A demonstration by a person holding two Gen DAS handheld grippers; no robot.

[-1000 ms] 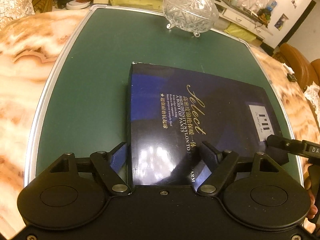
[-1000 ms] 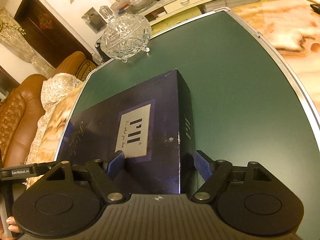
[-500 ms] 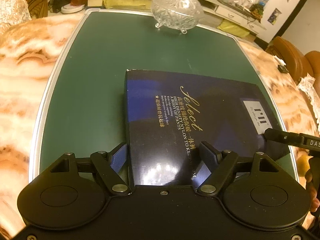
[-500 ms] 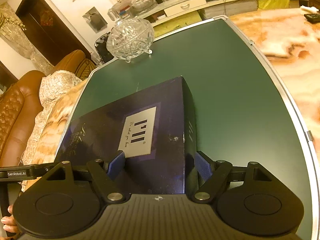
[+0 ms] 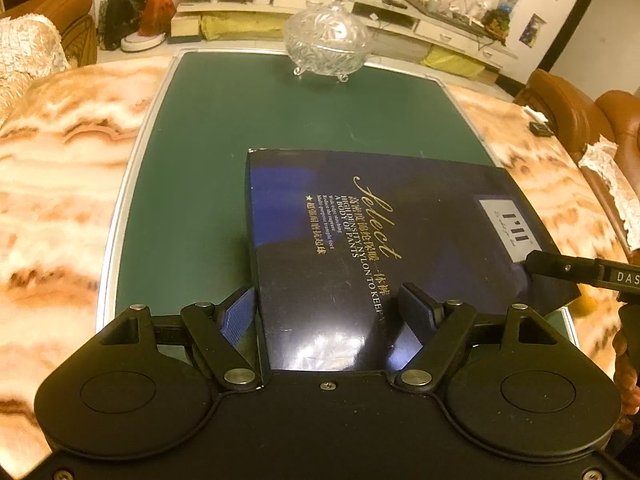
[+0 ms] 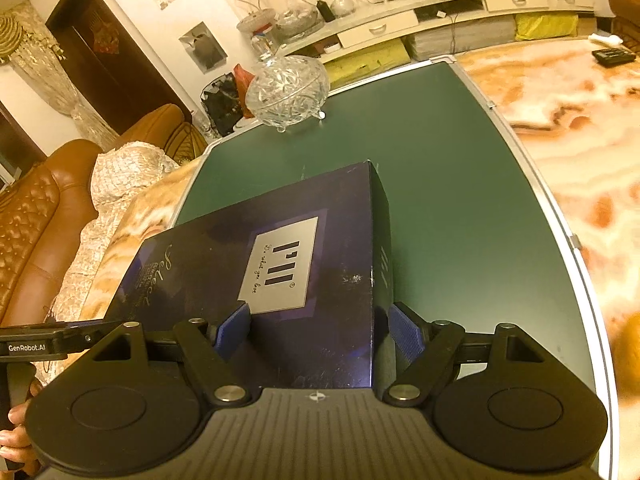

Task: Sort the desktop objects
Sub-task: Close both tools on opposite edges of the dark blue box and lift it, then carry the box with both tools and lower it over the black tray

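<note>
Box is gripped at both ends by left tongs and right tongs, carried farther from the glass bowl (relocation under way).

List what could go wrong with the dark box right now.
1. Both tongs, left and right, grip the dark box only at its near corners; it may pivot or slip.
2. The glass candy dish stands ahead at the green mat's far edge; pushing the box forward might knock it.
3. The box's glossy top shows glare, so the pads may hold it poorly.
</note>
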